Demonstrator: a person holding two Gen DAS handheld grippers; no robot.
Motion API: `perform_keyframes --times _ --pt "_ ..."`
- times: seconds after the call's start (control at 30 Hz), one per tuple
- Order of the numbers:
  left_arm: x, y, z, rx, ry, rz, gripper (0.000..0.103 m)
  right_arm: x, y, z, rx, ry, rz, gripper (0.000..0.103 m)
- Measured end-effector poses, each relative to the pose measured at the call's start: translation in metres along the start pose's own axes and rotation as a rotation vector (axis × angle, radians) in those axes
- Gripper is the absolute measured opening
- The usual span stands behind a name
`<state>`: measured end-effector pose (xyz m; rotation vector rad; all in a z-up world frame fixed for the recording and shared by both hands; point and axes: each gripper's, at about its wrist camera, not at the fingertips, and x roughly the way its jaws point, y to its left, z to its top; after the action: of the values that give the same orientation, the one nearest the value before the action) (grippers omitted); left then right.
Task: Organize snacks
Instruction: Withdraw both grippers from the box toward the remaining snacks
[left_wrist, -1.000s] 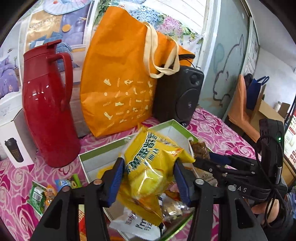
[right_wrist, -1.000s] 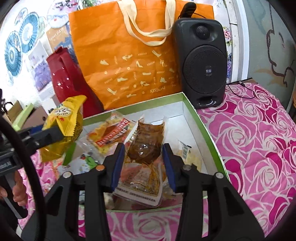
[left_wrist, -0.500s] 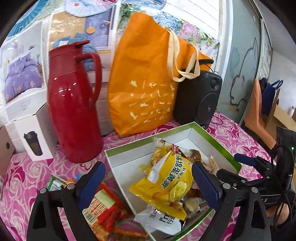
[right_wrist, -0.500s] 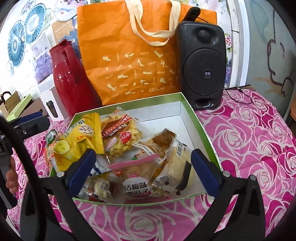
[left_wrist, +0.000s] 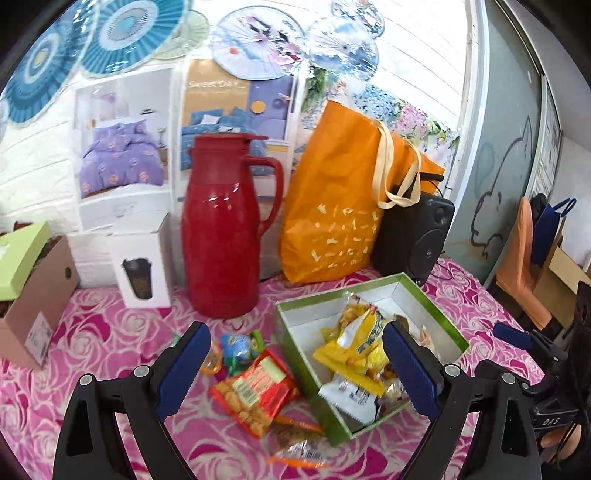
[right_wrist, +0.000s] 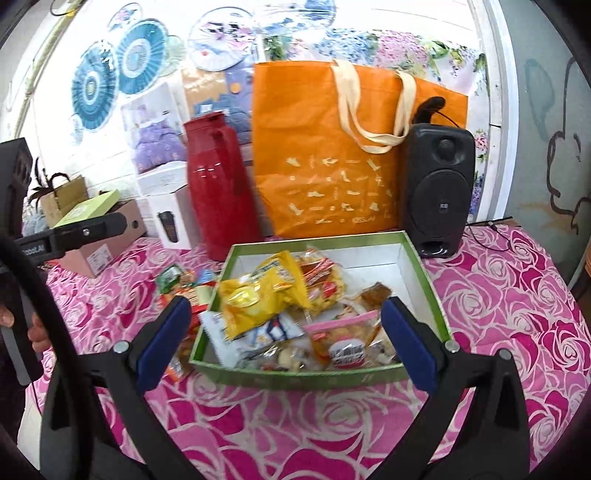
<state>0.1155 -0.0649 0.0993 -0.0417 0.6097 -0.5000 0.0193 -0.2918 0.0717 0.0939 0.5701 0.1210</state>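
Left gripper (left_wrist: 295, 365): fingers spread wide, nothing between the pads, raised over the pink rose-patterned tablecloth (left_wrist: 110, 347). Right gripper (right_wrist: 284, 343): fingers likewise wide apart and empty, raised in front of the near wall of the green box (right_wrist: 295, 378).

Green box, white inside, open on top, set on the cloth in front of an orange tote bag (right_wrist: 332, 158) and just beside a black speaker (right_wrist: 437, 192). Inside the box: a yellow chip bag (right_wrist: 258, 299) lying on top of the pile toward the left wall, a white packet (right_wrist: 255, 338) under it, a clear packet with a pink strip (right_wrist: 343, 328) toward the right, a brown snack (right_wrist: 375, 293) behind that, and several smaller wrapped pieces along the near wall.

Outside the box, on the cloth just left of it: a red cracker packet (left_wrist: 255, 391), a small blue-green packet (left_wrist: 240, 347) behind it, an orange-wrapped piece partly hidden by the left finger, and a clear wrapped sweet (left_wrist: 299, 452) nearest the camera.

Further back: a red jug (left_wrist: 221, 229) upright beside the tote bag, a white carton with a cup picture (left_wrist: 142, 258), a brown cardboard box (left_wrist: 33, 299) at far left.
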Motion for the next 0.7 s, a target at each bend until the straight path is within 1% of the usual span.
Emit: perform_keyframes --times 0.17,0.27,0.37,0.43,0.5,0.57,0.63,0.7 --pt "-0.014 0.014 -0.043 -0.033 0.059 0.011 0.096 0.004 0.023 -0.028 0.015 0.075 0.064 0.102" --pt "-0.019 0.024 -0.075 -0.067 0.109 0.009 0.096 0.018 0.038 -0.047 0.026 0.147 0.12 0.102" --pt "-0.022 0.034 -0.108 -0.11 0.162 0.001 0.096 0.027 0.056 -0.059 -0.009 0.193 0.163 0.102" --pt "-0.023 0.04 -0.131 -0.137 0.203 -0.006 0.096 0.034 0.068 -0.065 -0.025 0.213 0.177 0.102" --pt "-0.021 0.043 -0.145 -0.15 0.237 -0.01 0.096 0.04 0.072 -0.067 -0.019 0.227 0.185 0.101" --pt "-0.018 0.045 -0.158 -0.179 0.263 -0.023 0.095 0.045 0.074 -0.07 -0.008 0.235 0.179 0.097" --pt "-0.013 0.047 -0.168 -0.203 0.284 -0.043 0.091 0.046 0.075 -0.073 0.002 0.243 0.165 0.087" --pt "-0.006 0.046 -0.172 -0.209 0.296 -0.04 0.084 0.048 0.074 -0.075 0.004 0.255 0.163 0.079"
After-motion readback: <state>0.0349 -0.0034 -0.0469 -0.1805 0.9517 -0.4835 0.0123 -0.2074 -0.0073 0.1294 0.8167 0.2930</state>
